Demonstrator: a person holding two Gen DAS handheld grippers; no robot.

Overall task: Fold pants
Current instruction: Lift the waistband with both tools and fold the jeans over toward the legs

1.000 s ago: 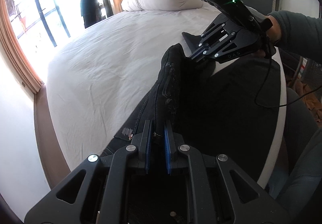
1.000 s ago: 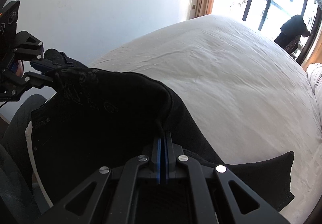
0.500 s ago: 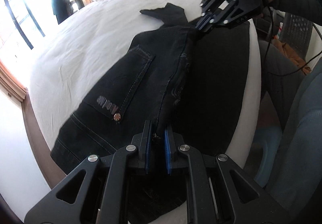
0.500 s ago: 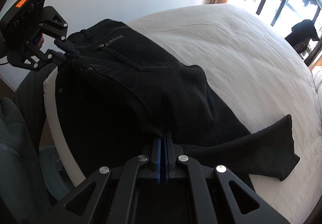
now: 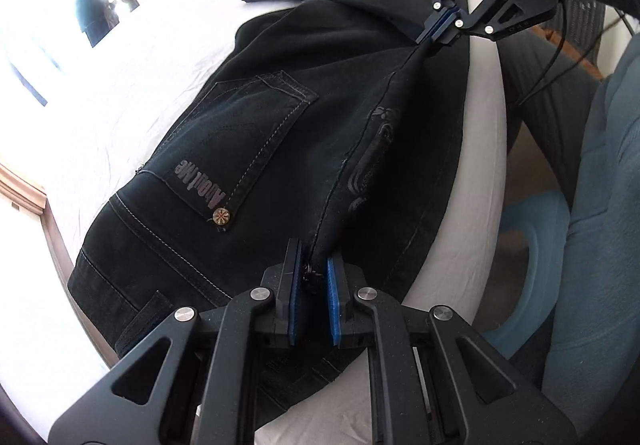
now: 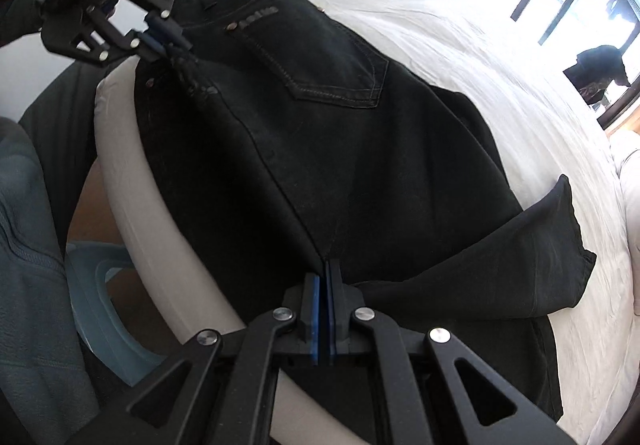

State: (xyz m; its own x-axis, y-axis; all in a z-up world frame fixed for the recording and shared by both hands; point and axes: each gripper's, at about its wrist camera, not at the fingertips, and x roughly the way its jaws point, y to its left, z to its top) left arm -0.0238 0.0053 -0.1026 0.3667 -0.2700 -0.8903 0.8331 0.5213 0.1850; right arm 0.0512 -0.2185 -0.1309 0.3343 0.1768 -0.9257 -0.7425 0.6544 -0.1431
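At the left, the left gripper (image 5: 311, 299) has its blue-padded fingers (image 5: 291, 301) closed nearly together on a bunched ridge of the black jeans (image 5: 256, 133) at the waistband end, close to the near edge of the bed (image 5: 120, 57). Across the middle, the jeans lie on the white sheet, folded lengthwise along the seam that runs between the two grippers, with a back pocket (image 5: 240, 149) facing up and one leg end (image 6: 552, 245) sticking out sideways over the sheet. At the right, the right gripper (image 6: 322, 319) is pinched fully together on the same fold ridge further down the legs. Part of the denim hangs over the mattress edge on the person's side, so if both grips let go here the weight could likely drag the jeans off towards the floor. The stray leg end is not lined up with the one under it; setting down now would probably leave a crooked fold. The pinches look shallow, and a sharp tug could pull the fabric free.
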